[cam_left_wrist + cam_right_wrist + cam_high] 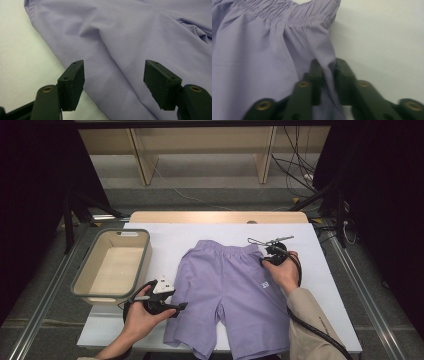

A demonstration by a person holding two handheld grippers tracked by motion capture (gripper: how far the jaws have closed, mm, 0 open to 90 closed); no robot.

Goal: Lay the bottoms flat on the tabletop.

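Observation:
Lilac shorts [230, 290] lie flat on the white table cover [325, 270], waistband at the far side and legs toward me. My right gripper [267, 257] sits at the shorts' right side just below the waistband. In the right gripper view it [327, 67] is shut on a pinched fold of the shorts [249, 50], under the gathered elastic. My left gripper [177, 307] rests at the outer edge of the left leg. In the left gripper view its jaws [113, 67] stand wide open above the shorts [125, 37], with nothing pressed between them.
A beige bin with a grey rim [145, 255] stands empty at the table's left, close to my left hand. Wooden shelving [200, 150] and loose cables [300, 170] lie beyond the far edge. The table's front edge runs just under the shorts' hems.

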